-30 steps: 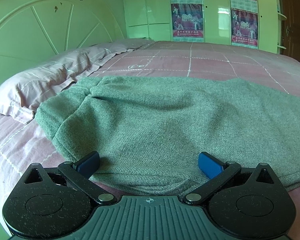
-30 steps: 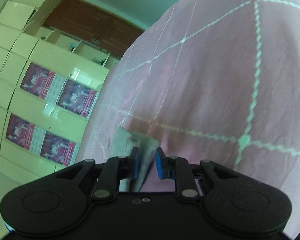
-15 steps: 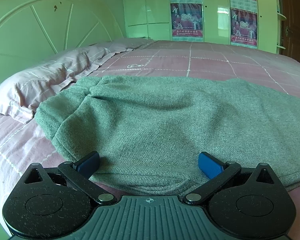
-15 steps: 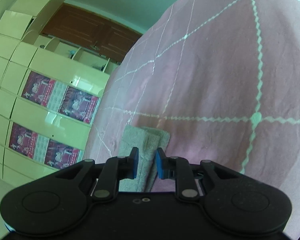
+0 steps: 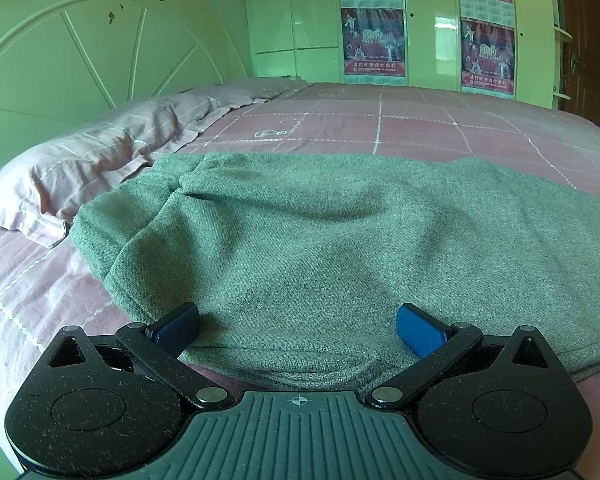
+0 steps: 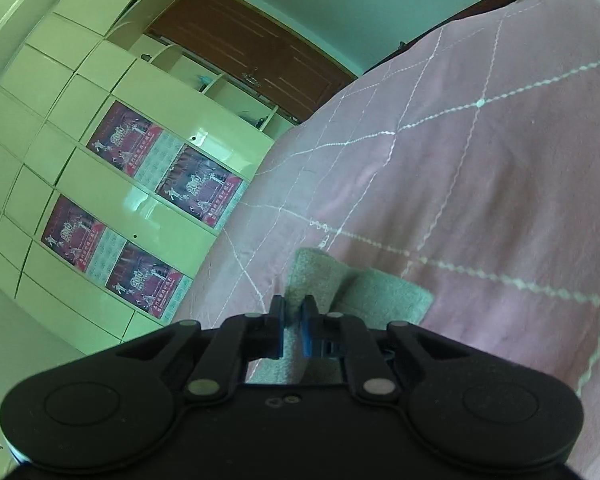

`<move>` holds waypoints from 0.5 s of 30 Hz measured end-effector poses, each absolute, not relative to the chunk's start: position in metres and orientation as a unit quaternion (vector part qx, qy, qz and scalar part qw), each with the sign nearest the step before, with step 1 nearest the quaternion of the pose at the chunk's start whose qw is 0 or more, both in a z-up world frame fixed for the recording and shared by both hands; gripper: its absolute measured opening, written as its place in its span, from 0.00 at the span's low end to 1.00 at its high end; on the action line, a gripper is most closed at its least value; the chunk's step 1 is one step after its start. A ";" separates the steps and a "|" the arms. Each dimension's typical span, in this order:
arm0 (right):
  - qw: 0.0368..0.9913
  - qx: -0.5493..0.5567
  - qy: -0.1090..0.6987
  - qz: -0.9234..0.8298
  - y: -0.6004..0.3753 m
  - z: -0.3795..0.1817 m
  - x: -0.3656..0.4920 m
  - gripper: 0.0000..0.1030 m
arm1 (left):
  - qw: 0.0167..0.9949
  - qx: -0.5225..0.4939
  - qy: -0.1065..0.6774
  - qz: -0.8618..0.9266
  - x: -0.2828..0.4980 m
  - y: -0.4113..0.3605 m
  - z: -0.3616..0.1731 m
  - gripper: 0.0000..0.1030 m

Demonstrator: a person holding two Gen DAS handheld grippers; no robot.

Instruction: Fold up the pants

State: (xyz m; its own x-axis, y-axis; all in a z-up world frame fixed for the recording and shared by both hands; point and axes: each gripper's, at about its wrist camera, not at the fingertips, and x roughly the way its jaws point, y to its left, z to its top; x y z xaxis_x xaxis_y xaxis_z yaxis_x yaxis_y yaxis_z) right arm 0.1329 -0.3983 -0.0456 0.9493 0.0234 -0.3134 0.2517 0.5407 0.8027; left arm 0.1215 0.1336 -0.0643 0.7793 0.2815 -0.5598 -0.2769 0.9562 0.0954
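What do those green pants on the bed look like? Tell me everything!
The pants are grey-green and look thick and woolly, with a fine woven texture. They lie spread nearly flat, a little rumpled, across the pink checked bedspread, one end close to the pillow. A stitched hem runs along the near edge, between the left gripper's wide-open blue fingers. At the other end, the right gripper pinches a fold of the cloth.

The left gripper (image 5: 298, 326) sits at six o'clock, its blue fingers (image 5: 420, 334) spread wide over the near hem of the grey-green pants (image 5: 320, 248), gripping nothing. The pants lie flat across the pink checked bedspread (image 5: 420, 120). A pink pillow (image 5: 92, 160) rests at nine o'clock, touching the pants' edge, beneath a pale headboard (image 5: 80, 60). Wardrobe doors with posters (image 5: 372, 40) stand at twelve o'clock
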 end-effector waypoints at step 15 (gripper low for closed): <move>0.894 0.388 0.221 0.043 -0.347 -0.022 0.140 0.17 | 0.949 -0.027 0.263 0.170 0.101 0.158 -0.026 1.00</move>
